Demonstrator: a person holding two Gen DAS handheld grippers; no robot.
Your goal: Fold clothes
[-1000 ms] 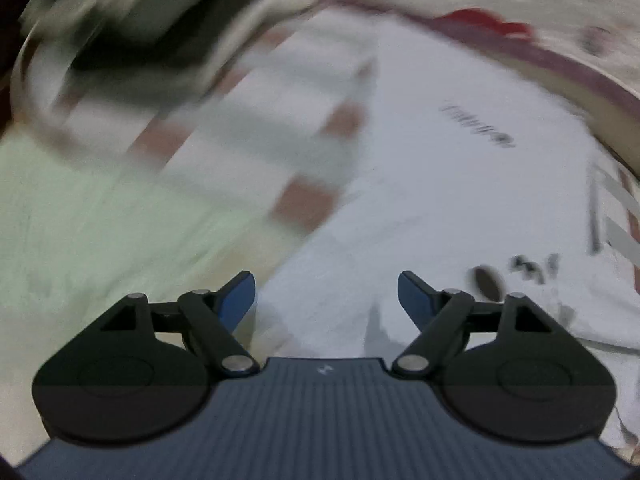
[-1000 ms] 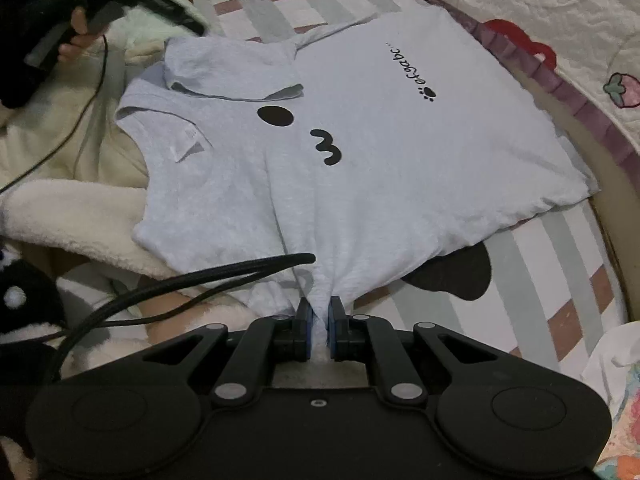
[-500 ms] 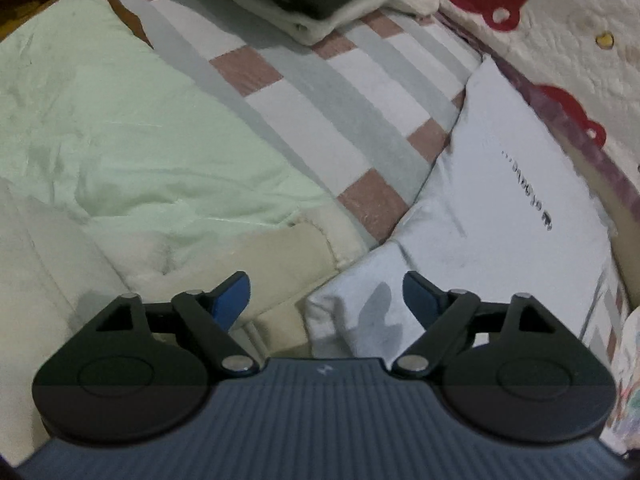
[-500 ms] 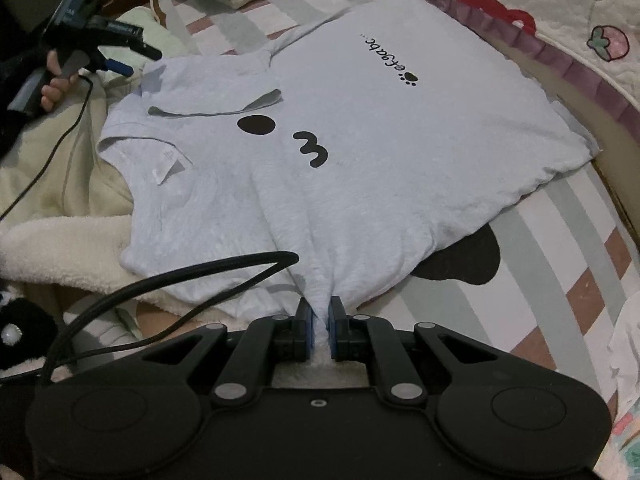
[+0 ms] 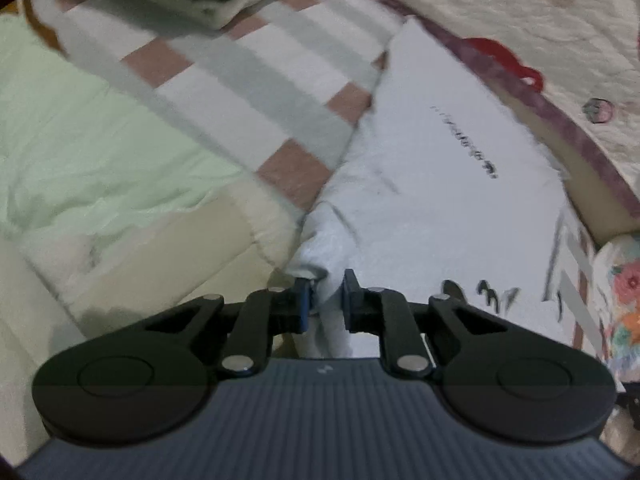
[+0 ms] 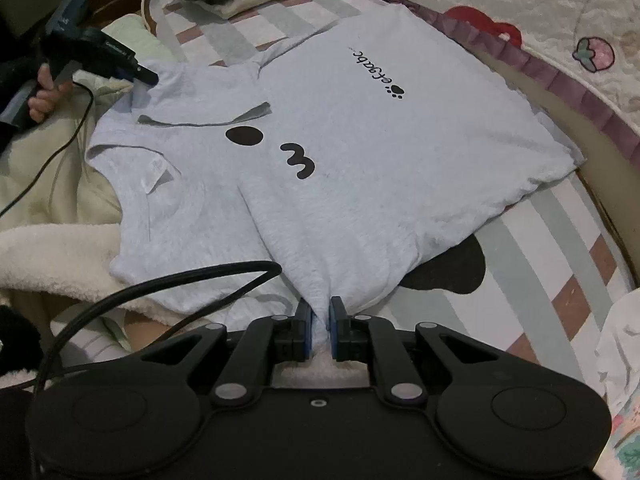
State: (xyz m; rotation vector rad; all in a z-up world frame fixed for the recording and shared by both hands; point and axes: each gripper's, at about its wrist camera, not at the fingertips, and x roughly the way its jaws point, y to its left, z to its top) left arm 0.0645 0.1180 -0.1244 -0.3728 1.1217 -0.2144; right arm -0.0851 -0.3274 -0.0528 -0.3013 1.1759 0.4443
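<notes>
At the upper left of the right wrist view, the left gripper [image 6: 150,76] reaches onto the sleeve corner of the pale grey T-shirt [image 6: 360,152]. Its jaws are closing — in its own view the left gripper [image 5: 325,292] has a bunched fold of the shirt pinched between the blue pads. The shirt spreads flat across the striped blanket [image 6: 560,248], filling the middle of the frame up to the right. At bottom centre the right gripper [image 6: 321,322] is clamped on the shirt's near edge — fabric gathered tightly between its pads.
</notes>
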